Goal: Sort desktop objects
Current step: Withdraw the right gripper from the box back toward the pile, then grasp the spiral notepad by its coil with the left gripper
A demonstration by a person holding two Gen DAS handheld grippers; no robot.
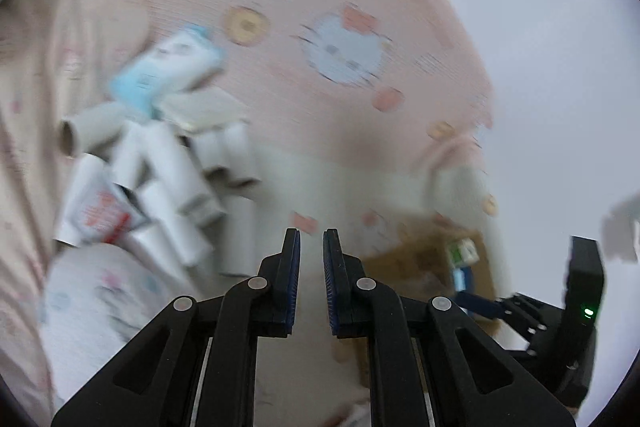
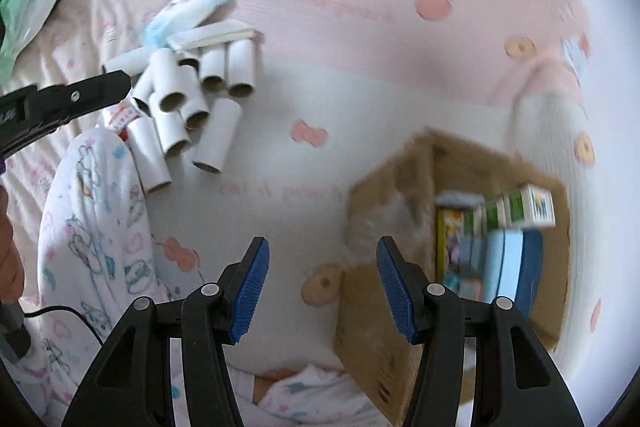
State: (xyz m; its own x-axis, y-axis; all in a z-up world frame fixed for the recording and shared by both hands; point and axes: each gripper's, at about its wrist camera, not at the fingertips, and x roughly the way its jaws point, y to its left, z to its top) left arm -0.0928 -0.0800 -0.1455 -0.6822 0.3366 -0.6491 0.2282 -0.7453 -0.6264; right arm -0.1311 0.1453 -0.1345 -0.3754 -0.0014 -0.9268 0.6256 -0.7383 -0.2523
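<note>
My left hand-held gripper (image 1: 311,247) is nearly closed, a narrow gap between its pads, gripping nothing. My right hand-held gripper (image 2: 320,283) is spread wide and empty above the bed (image 2: 360,79). Cardboard tubes (image 2: 188,107) lie heaped toward the bed's left side, most with their long axes running toward me, open ends facing me. A blue-and-white packet (image 2: 188,7) lies slanted behind them. The cardboard box (image 2: 380,327) by the bed's right edge holds small cartons (image 2: 520,211).
</note>
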